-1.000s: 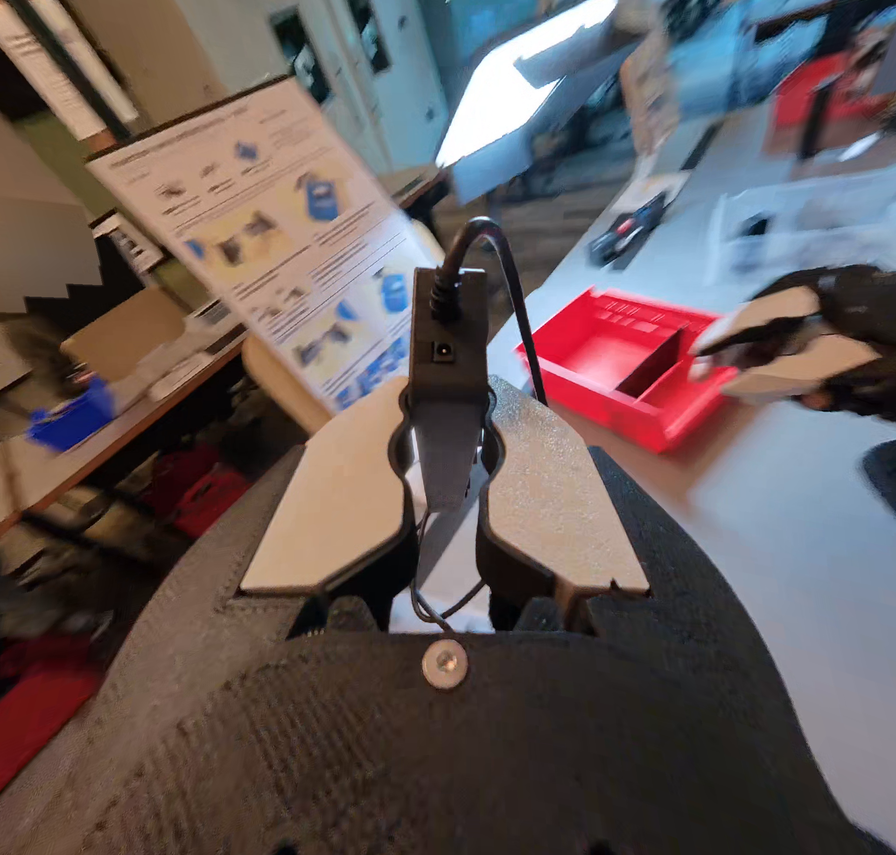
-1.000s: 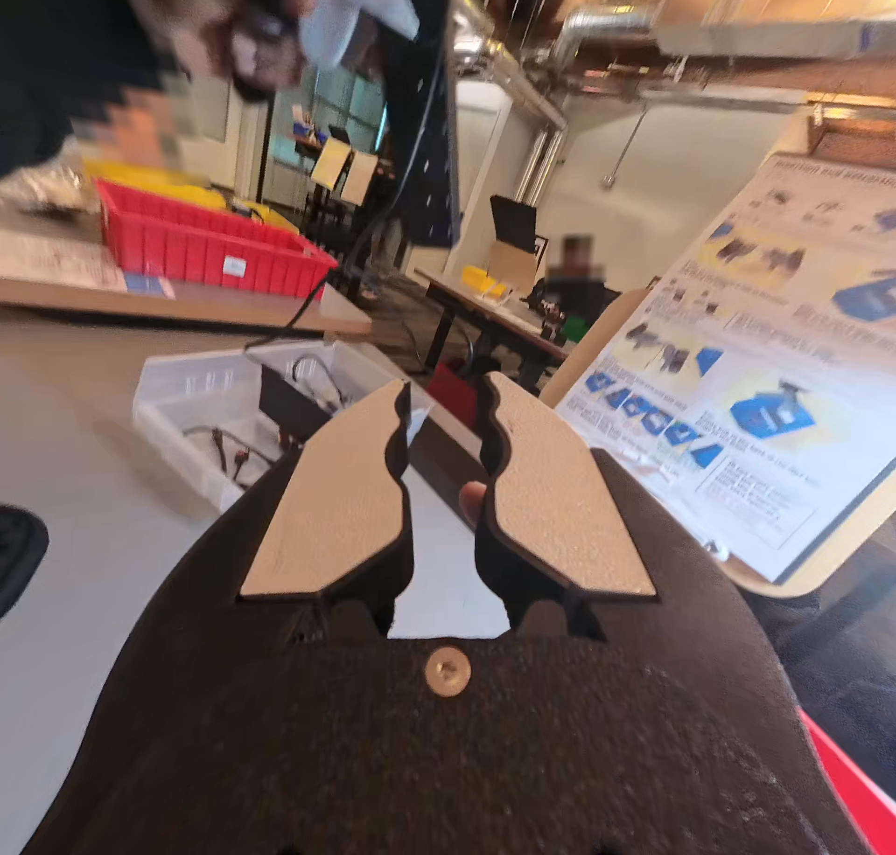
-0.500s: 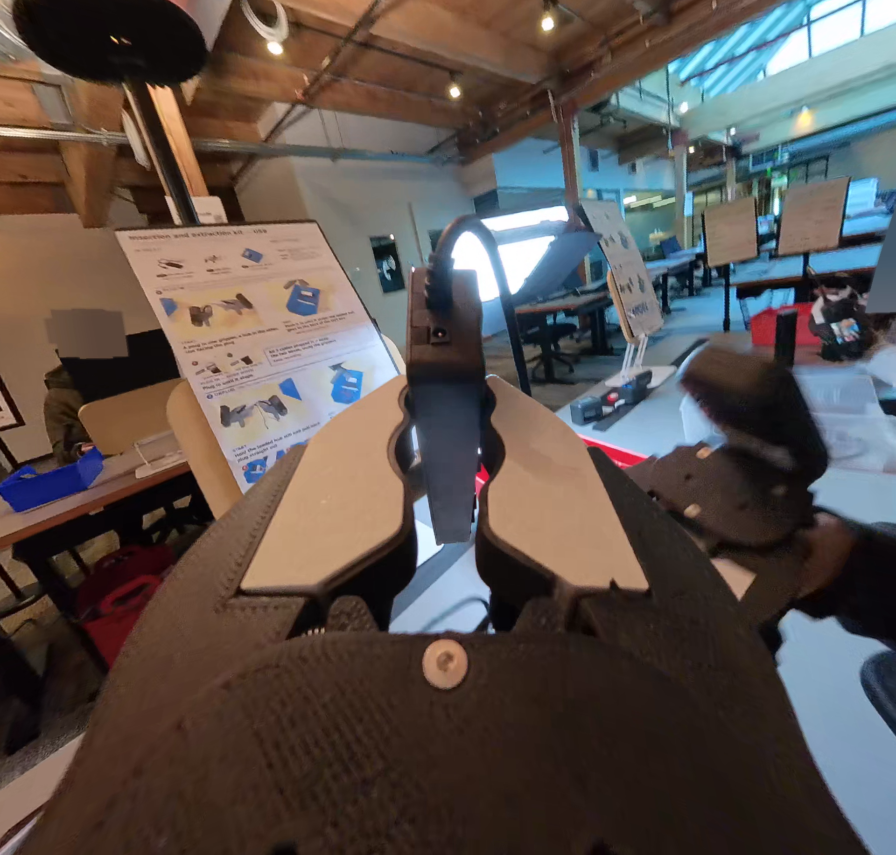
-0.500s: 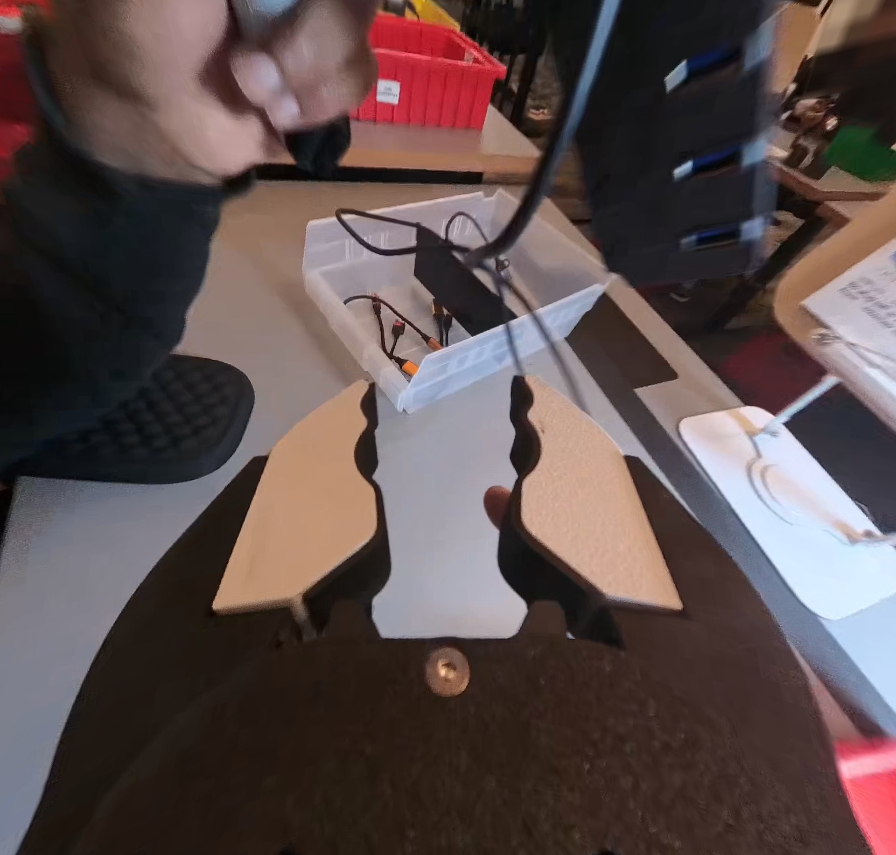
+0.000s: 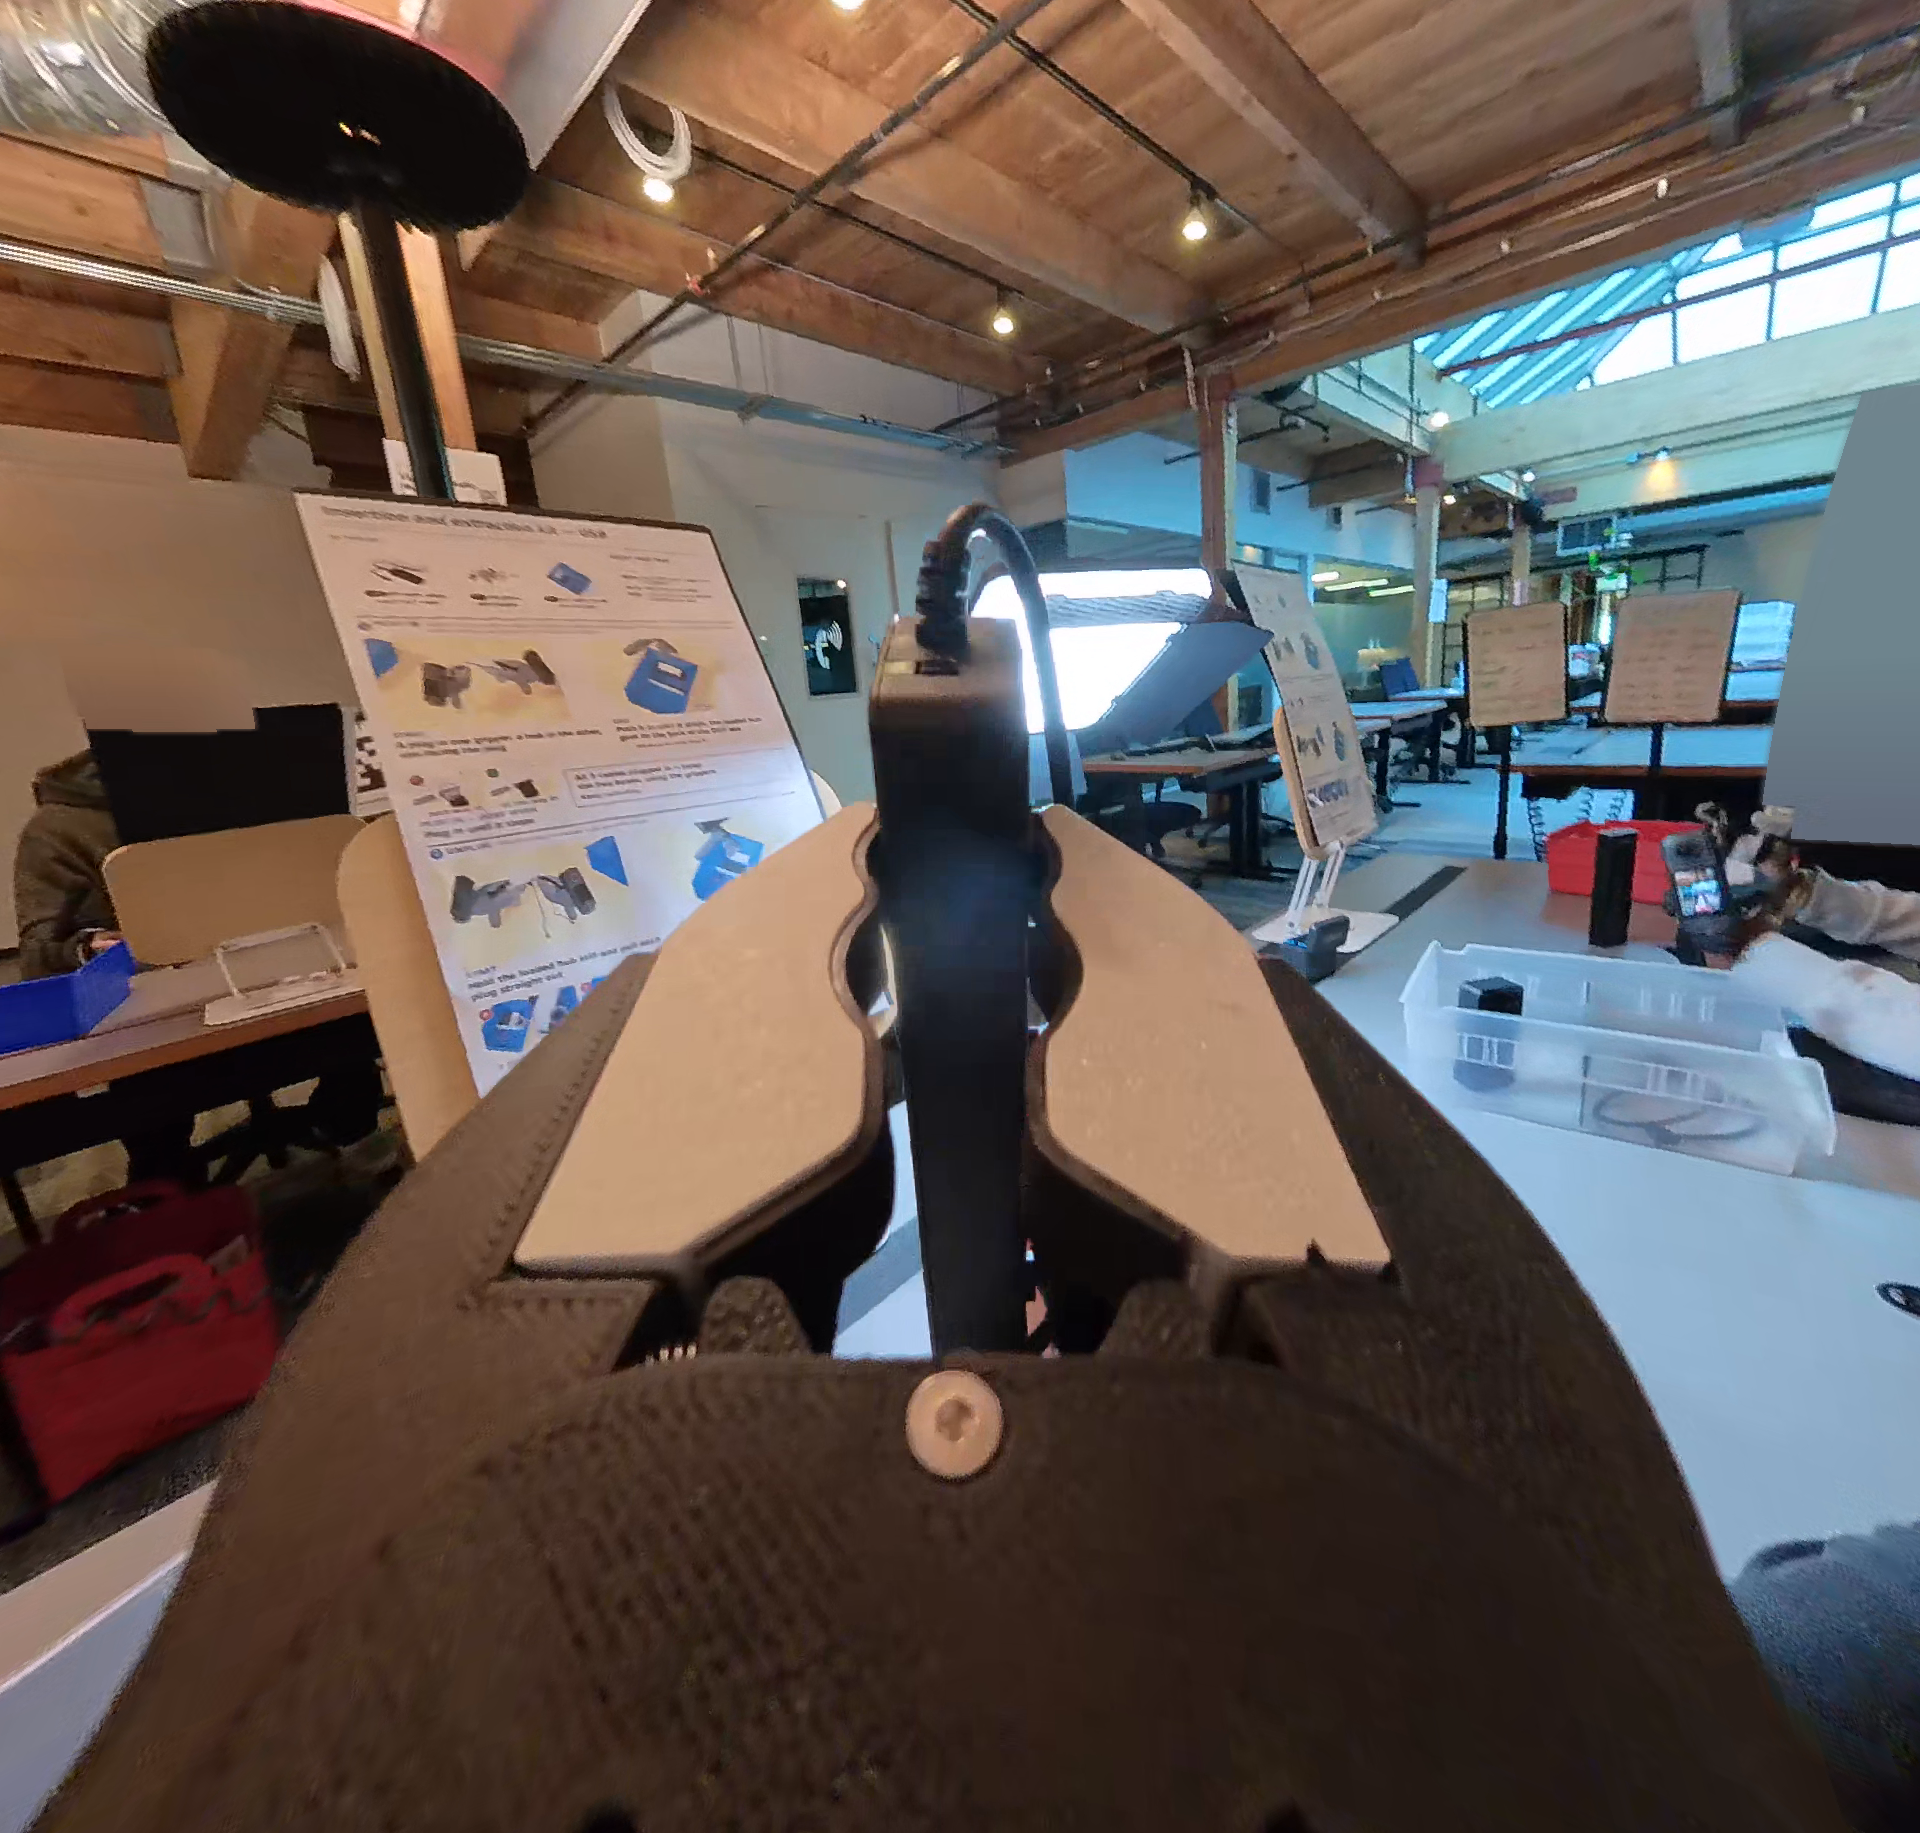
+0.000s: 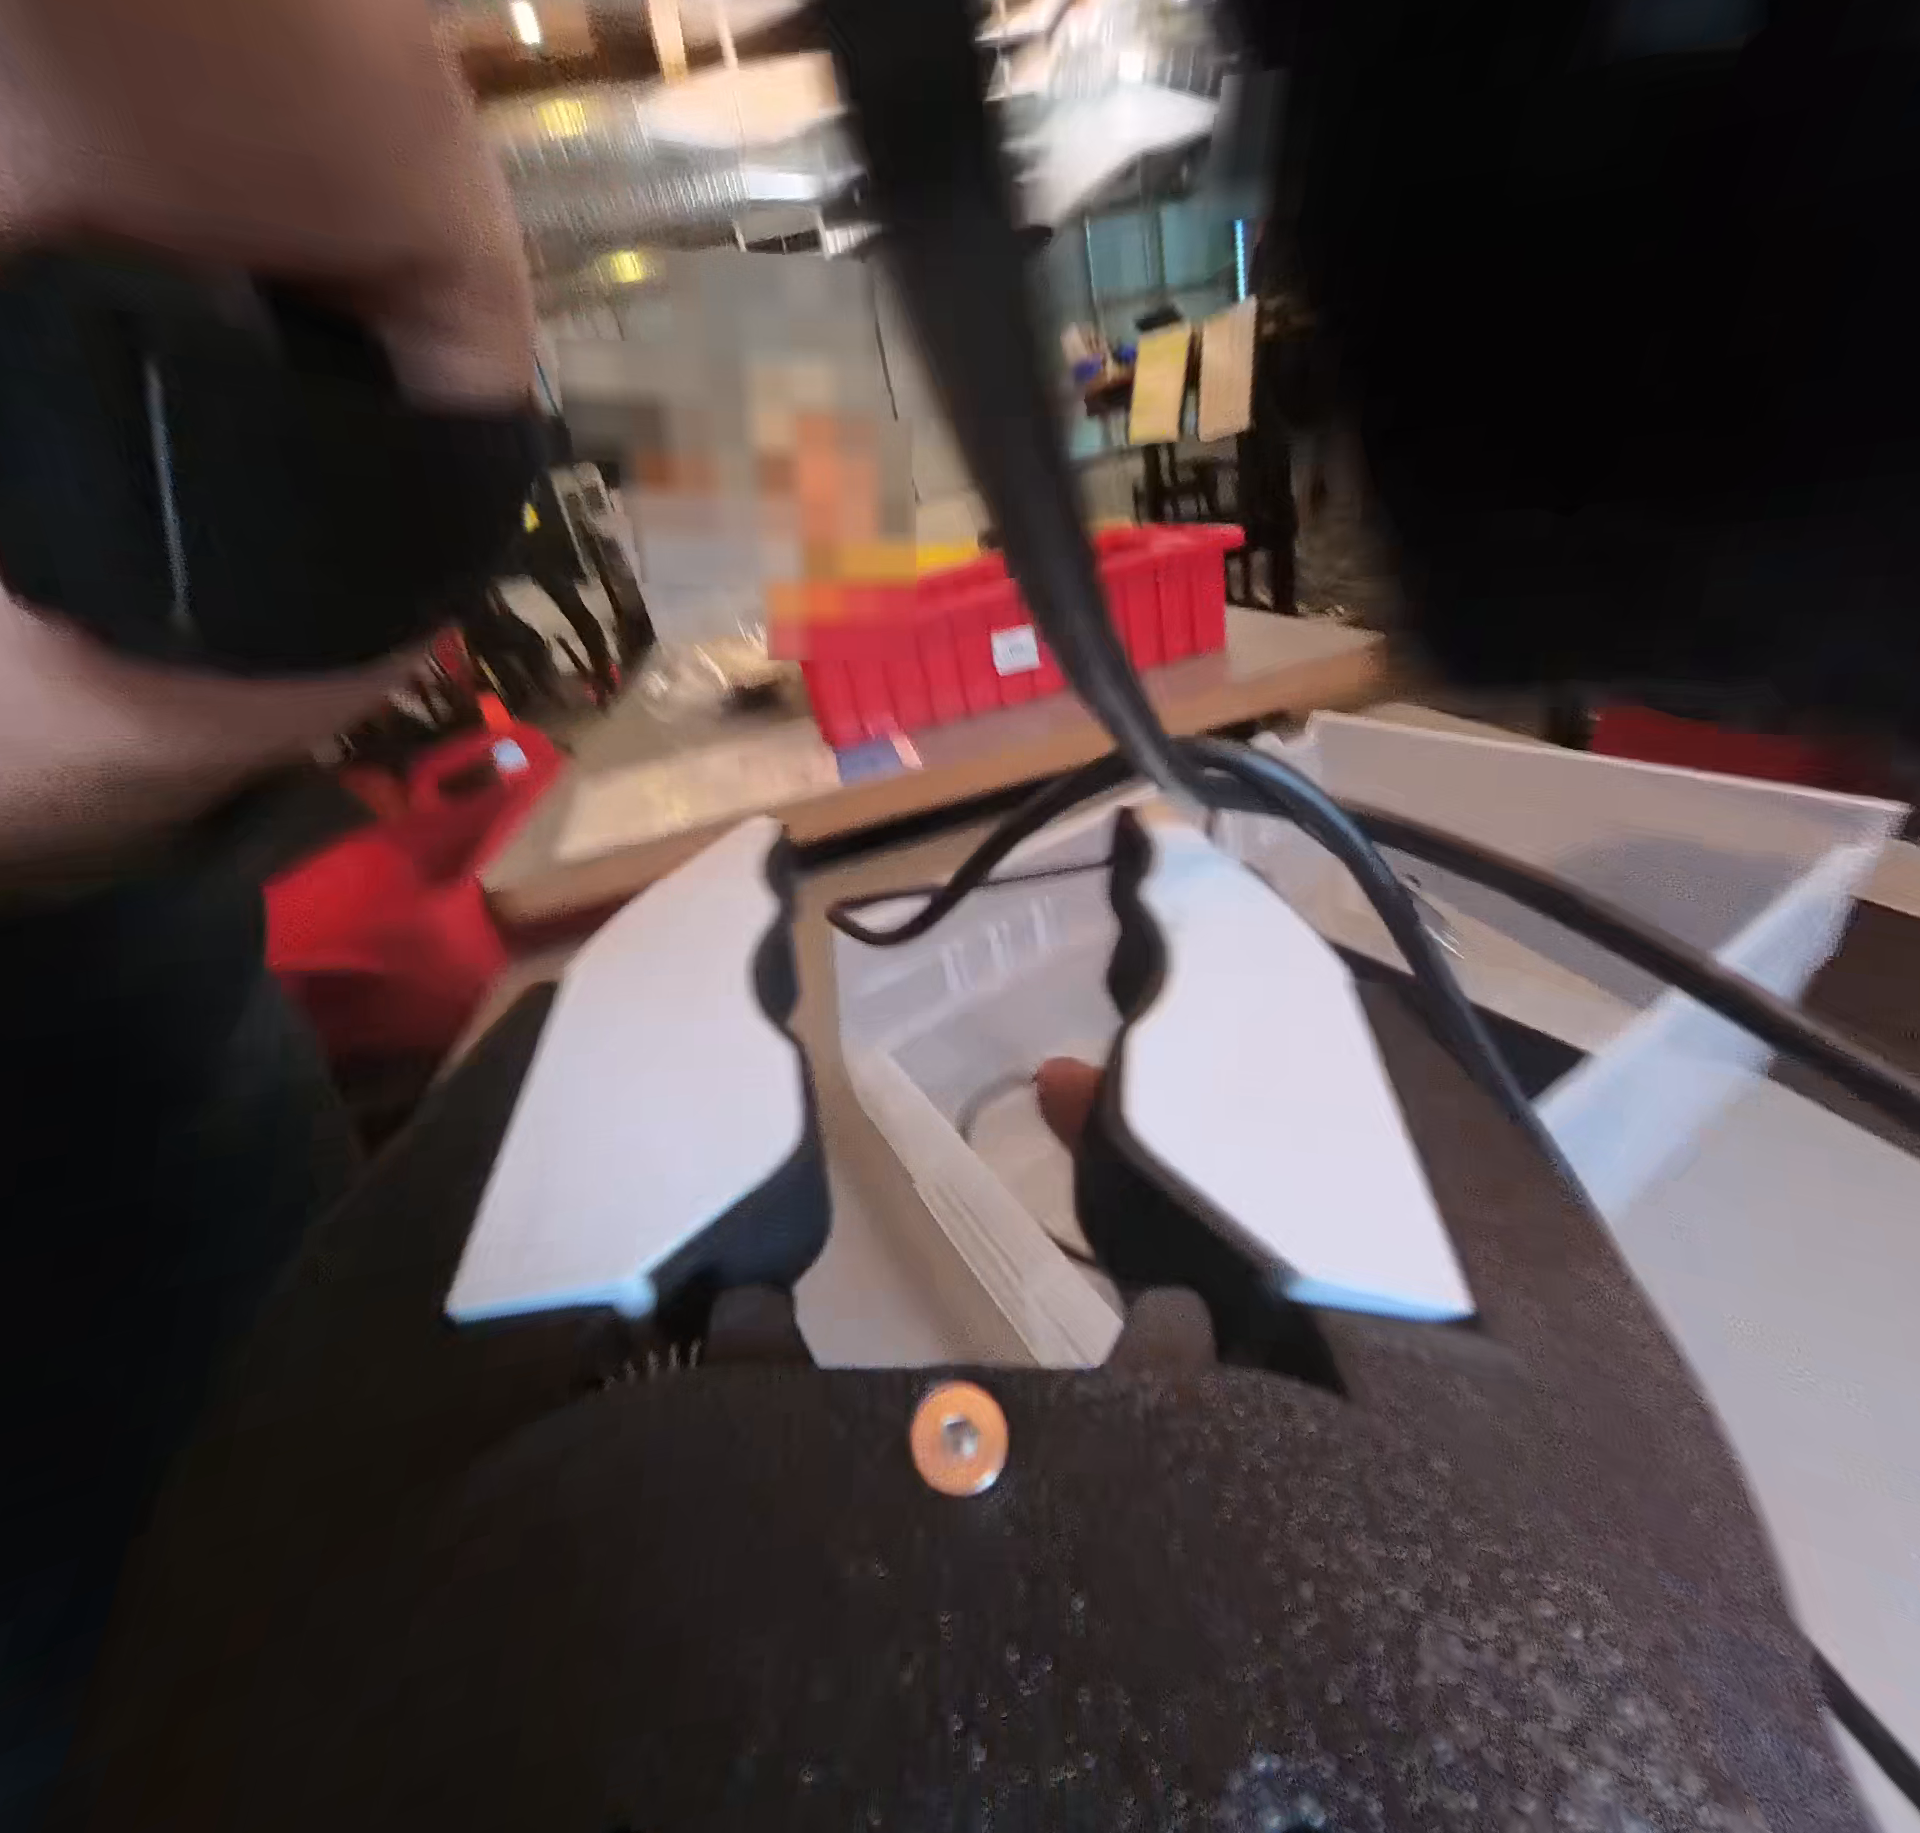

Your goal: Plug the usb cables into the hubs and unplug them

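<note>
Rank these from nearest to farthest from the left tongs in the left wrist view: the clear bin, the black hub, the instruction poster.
1. black hub: clamped between the left tongs.
2. instruction poster: just behind, left.
3. clear bin: farther off, on the table at right.

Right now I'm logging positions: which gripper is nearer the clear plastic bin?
Right. The right gripper hovers open directly over the clear plastic bin; the left gripper, clamping the black hub, is held off to one side.

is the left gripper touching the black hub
Touching. The left wrist view shows the left gripper shut on the black hub, both fingers pressed against its sides with no gap.
</note>
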Demonstrator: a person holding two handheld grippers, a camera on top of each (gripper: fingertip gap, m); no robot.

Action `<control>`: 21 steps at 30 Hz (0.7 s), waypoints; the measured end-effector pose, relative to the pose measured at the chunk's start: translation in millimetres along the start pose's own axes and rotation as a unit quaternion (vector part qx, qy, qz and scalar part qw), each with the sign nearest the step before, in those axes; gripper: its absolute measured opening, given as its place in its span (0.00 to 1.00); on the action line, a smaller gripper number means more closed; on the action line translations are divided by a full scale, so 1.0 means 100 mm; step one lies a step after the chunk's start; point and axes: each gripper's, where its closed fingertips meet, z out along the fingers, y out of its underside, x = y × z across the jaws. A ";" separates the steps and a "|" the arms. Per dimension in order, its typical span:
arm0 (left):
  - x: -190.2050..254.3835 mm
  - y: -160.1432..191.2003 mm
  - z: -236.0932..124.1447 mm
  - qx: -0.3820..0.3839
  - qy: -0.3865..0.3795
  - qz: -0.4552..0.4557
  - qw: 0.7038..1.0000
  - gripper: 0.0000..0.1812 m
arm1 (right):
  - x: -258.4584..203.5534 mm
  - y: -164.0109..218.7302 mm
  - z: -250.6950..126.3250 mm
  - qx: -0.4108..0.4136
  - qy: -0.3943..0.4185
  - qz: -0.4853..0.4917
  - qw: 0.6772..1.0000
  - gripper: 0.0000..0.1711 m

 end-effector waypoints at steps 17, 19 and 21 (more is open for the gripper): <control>-0.55 -0.46 -0.57 0.089 -0.024 -0.055 0.994 0.13 | -0.54 -1.12 -1.66 -0.064 -0.058 -0.284 0.955 0.02; -0.39 -0.27 -0.47 0.007 0.009 -0.018 1.000 0.13 | -0.60 -1.40 -1.94 -0.046 -0.035 -0.329 0.942 0.03; -0.20 -0.01 -0.38 -0.070 0.056 -0.010 0.996 0.13 | -0.60 -1.64 -2.20 -0.022 -0.004 -0.356 0.934 0.03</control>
